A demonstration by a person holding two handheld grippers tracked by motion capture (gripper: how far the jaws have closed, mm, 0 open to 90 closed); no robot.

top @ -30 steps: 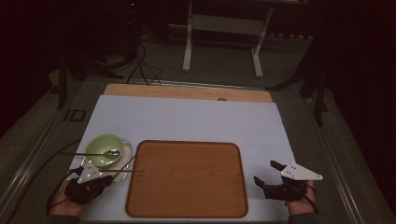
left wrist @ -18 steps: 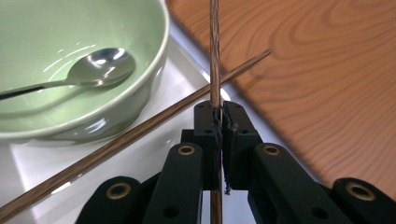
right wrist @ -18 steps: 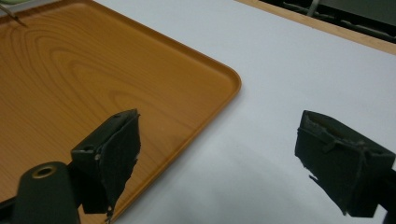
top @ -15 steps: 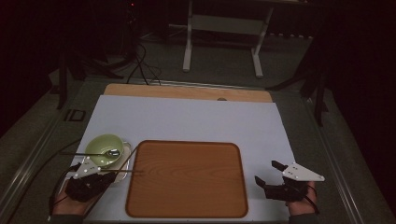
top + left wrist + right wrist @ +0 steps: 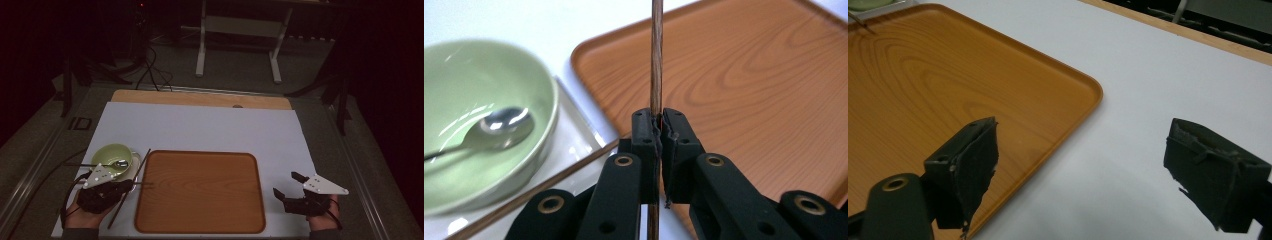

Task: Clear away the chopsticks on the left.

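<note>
Pinching a thin dark wooden chopstick point(image 5: 656, 60) tight in the left gripper point(image 5: 658, 131), jaws closed hard on it, stick reaching out over the near-left edge of the orange-brown wooden tray point(image 5: 200, 192). Sitting just left of it, a pale green ceramic bowl point(image 5: 474, 115) with a silver metal spoon point(image 5: 499, 127) inside, second chopstick point(image 5: 539, 187) lying alongside. Idling off the tray's right edge above the white table sheet point(image 5: 1173, 75), right gripper point(image 5: 1098, 165) spread wide, gripping nothing.
</note>
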